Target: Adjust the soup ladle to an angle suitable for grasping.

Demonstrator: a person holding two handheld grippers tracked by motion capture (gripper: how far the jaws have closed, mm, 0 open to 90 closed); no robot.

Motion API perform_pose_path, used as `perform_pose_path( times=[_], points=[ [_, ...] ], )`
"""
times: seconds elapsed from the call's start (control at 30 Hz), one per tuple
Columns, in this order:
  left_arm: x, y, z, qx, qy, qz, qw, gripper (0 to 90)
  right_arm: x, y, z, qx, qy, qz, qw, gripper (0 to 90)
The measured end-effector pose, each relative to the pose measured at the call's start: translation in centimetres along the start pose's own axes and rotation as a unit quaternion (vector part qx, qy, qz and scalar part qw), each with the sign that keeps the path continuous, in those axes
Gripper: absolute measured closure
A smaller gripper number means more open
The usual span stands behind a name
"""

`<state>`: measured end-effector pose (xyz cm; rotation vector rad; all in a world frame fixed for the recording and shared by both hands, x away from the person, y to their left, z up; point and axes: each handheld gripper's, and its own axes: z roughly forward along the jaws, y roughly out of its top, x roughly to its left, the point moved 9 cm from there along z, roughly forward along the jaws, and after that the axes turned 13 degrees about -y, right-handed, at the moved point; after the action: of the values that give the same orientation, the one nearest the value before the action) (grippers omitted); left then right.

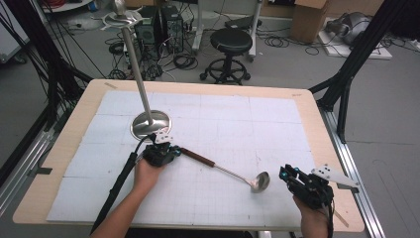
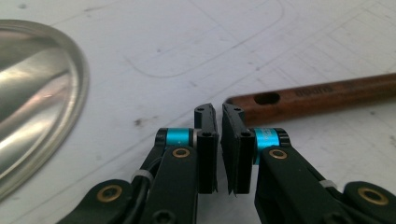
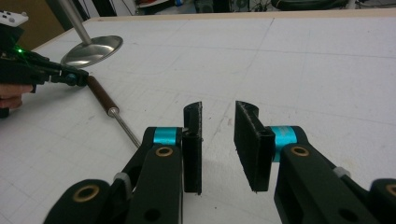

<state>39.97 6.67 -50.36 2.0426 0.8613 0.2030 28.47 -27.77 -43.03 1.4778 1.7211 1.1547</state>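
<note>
A steel ladle lies on the white mat, its bowl point(image 1: 260, 181) toward the near right and its brown wooden handle point(image 1: 197, 157) pointing left. My left gripper point(image 1: 177, 150) sits at the handle's tip. In the left gripper view its jaws point(image 2: 218, 109) stand almost together with a thin slit and nothing between them. The handle's end point(image 2: 317, 95), with its hanging hole, lies just past the right jaw tip. My right gripper point(image 1: 283, 172) rests near the table's right front corner, just right of the bowl. Its jaws point(image 3: 219, 109) are open and empty above the mat.
A round shiny metal base point(image 1: 151, 124) with a tall pole point(image 1: 133, 59) stands just behind the left gripper; its rim point(image 2: 32, 102) is close on that gripper's left. The wooden table edge point(image 1: 317, 124) frames the mat. A stool point(image 1: 230, 42) and cables lie beyond.
</note>
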Motion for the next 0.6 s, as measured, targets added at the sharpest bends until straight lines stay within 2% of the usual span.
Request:
perform_pose_path(
  times=[0.07,0.13,0.23,0.3,0.37,0.43,0.5,0.6],
  points=[
    [-0.9,0.2,0.5,0.001,-0.013,0.001,0.9999,84.0,-0.1,-0.1,0.0,0.003,-0.002,0.004,1.0000,72.1],
    [-1.7,0.4,1.0,0.002,-0.018,0.010,0.9998,83.8,-0.2,-0.1,0.0,0.002,-0.001,0.004,1.0000,72.0],
    [-2.1,0.9,1.6,0.003,-0.015,0.016,0.9998,83.5,-0.2,-0.1,-0.1,0.001,-0.002,0.006,1.0000,72.0],
    [-1.4,1.5,1.2,-0.008,0.006,0.012,0.9999,83.4,-0.3,-0.1,-0.2,0.003,-0.003,0.009,1.0000,72.1],
    [0.1,2.0,0.5,-0.025,0.026,-0.003,0.9994,83.5,-0.4,-0.1,-0.2,-0.002,-0.003,0.008,1.0000,72.1],
    [1.4,2.1,0.0,-0.023,0.037,-0.006,0.9990,85.1,-0.4,-0.2,-0.3,0.000,-0.002,0.009,1.0000,72.1],
    [2.0,2.2,0.0,-0.013,0.029,0.003,0.9995,86.8,-0.5,-0.2,-0.3,0.000,-0.003,0.008,1.0000,72.1],
    [1.8,2.6,0.6,-0.005,0.011,0.023,0.9997,87.9,-0.4,-0.2,-0.2,0.002,-0.003,0.008,1.0000,72.1]
  ],
)
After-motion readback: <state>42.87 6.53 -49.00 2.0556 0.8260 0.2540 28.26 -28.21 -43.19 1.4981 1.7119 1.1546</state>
